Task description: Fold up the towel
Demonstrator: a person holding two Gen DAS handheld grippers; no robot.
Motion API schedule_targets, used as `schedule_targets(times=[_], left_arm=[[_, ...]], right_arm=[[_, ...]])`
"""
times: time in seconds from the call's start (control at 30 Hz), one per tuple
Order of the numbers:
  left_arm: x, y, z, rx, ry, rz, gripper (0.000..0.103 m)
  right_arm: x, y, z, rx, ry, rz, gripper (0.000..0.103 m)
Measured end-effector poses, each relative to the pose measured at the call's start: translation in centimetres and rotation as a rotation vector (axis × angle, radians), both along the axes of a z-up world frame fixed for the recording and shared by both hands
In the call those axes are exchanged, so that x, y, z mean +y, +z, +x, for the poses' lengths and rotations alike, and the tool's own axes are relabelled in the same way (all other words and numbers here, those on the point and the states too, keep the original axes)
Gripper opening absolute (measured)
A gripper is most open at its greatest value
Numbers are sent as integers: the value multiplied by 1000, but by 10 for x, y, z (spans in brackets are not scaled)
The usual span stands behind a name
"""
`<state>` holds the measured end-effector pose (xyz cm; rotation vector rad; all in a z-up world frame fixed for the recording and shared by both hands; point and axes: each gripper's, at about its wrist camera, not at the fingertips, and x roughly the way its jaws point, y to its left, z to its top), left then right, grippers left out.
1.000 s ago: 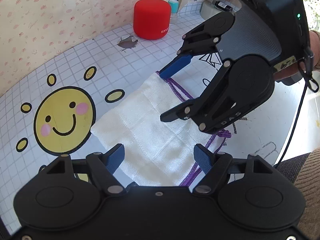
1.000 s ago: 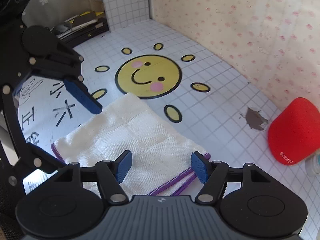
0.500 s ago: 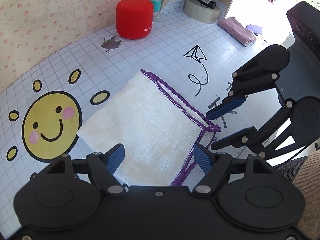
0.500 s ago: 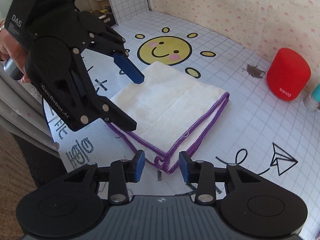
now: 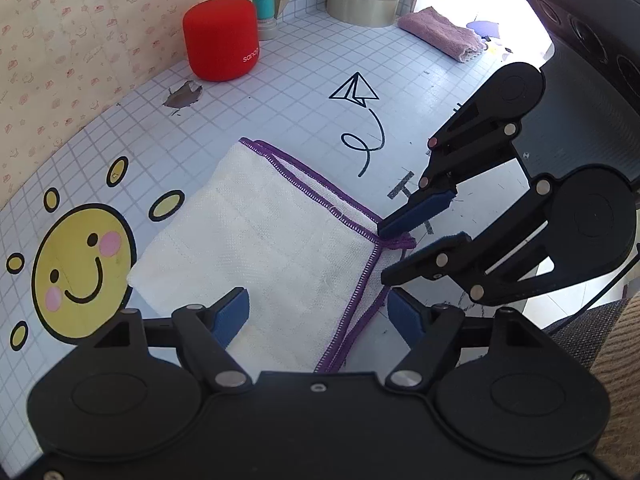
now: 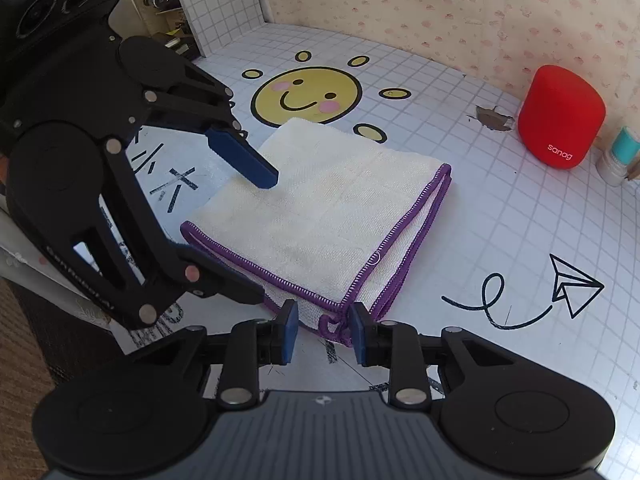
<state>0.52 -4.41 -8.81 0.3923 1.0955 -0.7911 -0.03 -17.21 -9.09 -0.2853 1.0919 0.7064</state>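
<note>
Right wrist: right gripper [image 6: 323,333] closing astride towel [image 6: 320,208] corner

The towel [image 6: 320,208] is cream-white with purple stitched edging, folded into a flat, roughly square stack on the gridded tabletop. Its doubled purple edges show along two sides, meeting at a corner with a small loop; the opposite corner overlaps the sun drawing.

A homely room corner: patterned pink wallpaper [image 6: 460,12], a grid-print counter [image 5: 288,92] with a sun sticker [image 6: 306,94], and a red speaker [image 5: 220,38].
</note>
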Motion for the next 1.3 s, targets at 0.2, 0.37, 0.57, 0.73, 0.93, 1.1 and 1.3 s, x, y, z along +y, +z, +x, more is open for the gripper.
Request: schedule_targets(times=[0.2,0.37,0.57,0.73,0.93,1.1,1.3], left_arm=[[4,0,0,-3,8,1,77],[8,0,2,-2,23,-6,77],[13,2,5,-7,43,-13,77],[17,6,6,-15,53,-25,77],[19,9,9,-17,56,-37,77],[16,8,8,-17,40,-40,77],[10,3,8,-5,24,-37,77]], right_arm=[[-4,2,-1,7,-21,23,9],[-4,5,-2,-12,-19,27,4],[-3,15,-5,-39,-4,26,4],[-4,34,-6,-70,5,36,4],[-5,47,-9,-86,9,30,4],[-10,45,-14,-73,-1,6,4],[-18,31,-15,-37,-25,-15,4]])
